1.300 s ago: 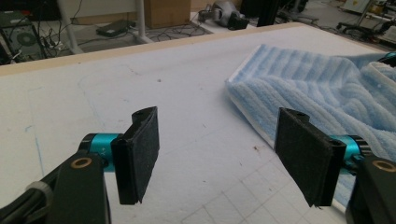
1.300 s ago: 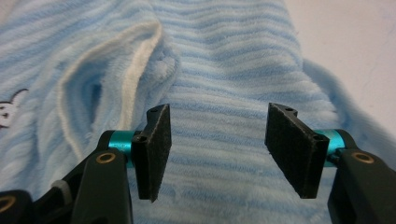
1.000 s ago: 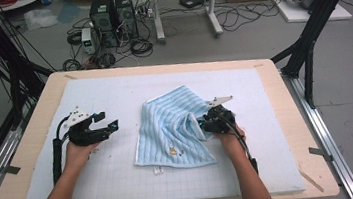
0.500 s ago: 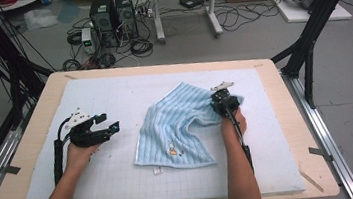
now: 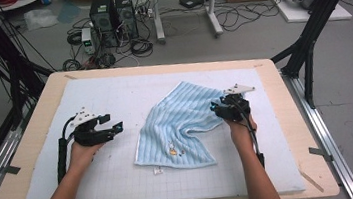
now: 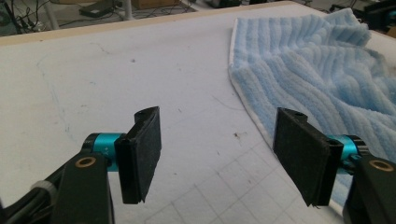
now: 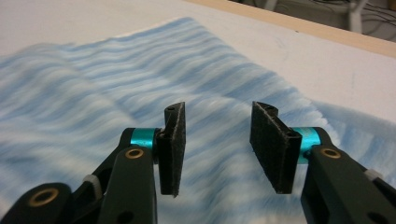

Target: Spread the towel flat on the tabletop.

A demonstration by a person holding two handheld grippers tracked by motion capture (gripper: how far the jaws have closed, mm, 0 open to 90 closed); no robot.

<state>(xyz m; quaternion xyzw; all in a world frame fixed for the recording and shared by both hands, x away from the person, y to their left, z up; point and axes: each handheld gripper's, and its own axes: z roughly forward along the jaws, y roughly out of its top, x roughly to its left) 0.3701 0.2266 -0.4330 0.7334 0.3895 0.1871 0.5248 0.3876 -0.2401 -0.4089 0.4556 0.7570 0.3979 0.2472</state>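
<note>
High view: we see the rumpled blue towel [image 5: 183, 129] mid-counter [image 5: 39, 145], right gripper [image 5: 214, 109] at its right edge. Left gripper view: left gripper [image 6: 217, 149] spread, empty, beside the towel. Right gripper view: fingers [image 7: 271, 147] spread above it.

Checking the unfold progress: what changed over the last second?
The right gripper carried the towel's right edge up and away from the person, spreading the folded part, and its jaws now stand open over the cloth. The left gripper stayed open, off the towel.
</note>
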